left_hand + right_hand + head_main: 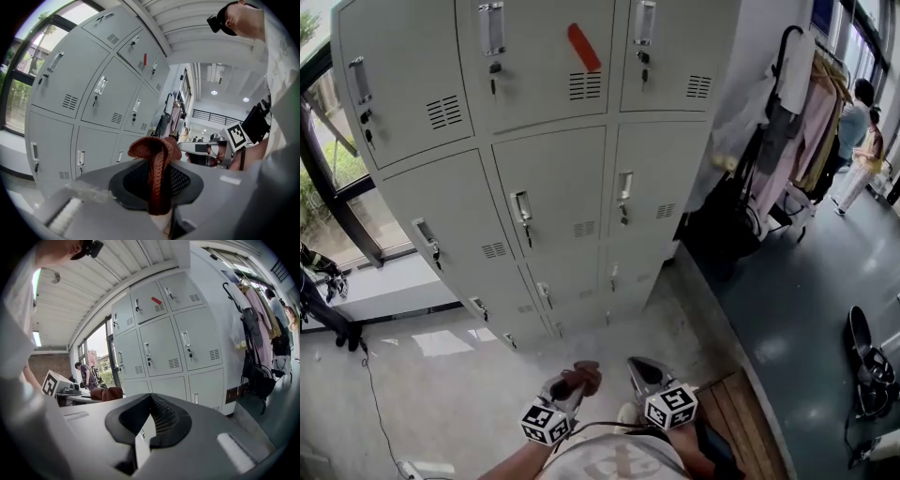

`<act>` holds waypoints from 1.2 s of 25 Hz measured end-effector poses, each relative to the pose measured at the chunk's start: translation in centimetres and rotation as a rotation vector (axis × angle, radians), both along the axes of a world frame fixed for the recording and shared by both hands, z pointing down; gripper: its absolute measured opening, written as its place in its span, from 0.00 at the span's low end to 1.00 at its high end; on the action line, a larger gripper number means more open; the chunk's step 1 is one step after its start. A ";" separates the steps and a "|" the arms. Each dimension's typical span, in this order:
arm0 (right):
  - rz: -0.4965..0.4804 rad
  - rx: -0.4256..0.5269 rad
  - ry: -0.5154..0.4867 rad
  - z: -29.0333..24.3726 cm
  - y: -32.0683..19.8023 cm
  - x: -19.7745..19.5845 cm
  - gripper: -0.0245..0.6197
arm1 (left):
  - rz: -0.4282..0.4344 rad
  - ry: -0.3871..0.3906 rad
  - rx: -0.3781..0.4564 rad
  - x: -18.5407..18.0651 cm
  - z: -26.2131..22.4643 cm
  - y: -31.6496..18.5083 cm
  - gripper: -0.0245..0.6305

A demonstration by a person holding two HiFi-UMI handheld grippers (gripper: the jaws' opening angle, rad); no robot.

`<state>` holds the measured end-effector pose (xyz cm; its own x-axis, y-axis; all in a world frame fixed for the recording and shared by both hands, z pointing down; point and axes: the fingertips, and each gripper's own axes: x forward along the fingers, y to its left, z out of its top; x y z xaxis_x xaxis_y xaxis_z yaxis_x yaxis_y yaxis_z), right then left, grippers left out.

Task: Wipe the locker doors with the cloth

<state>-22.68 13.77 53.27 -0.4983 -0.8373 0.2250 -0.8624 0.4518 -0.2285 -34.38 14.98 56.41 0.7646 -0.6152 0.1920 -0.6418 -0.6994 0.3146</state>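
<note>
Before the locker doors (553, 187), apart from them, the left gripper (572, 382) is clenching its jaws on the rust-brown cloth (157, 159), barely showing in the head view; the right gripper (151, 397) is pressing its jaws together, empty.

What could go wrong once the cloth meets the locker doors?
1. The left claw pinches the cloth by one narrow fold, with the rest bunched past the tips. Drag across a door could pull it free.
2. Handles and keys stick out from the locker doors, so the cloth may snag on them.
3. A cable lies on the floor to the left and might catch a foot on a sideways step.
</note>
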 end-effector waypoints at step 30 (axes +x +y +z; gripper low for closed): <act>0.032 0.053 0.077 -2.3 -17.5 11.6 0.05 | 0.088 -0.025 0.105 12.6 -4.0 -19.9 0.15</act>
<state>-11.11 -3.68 50.97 -0.4536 -0.8645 0.2166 -0.8908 0.4331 -0.1371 -21.81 -4.95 52.38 0.8125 -0.5635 0.1494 -0.5830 -0.7817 0.2215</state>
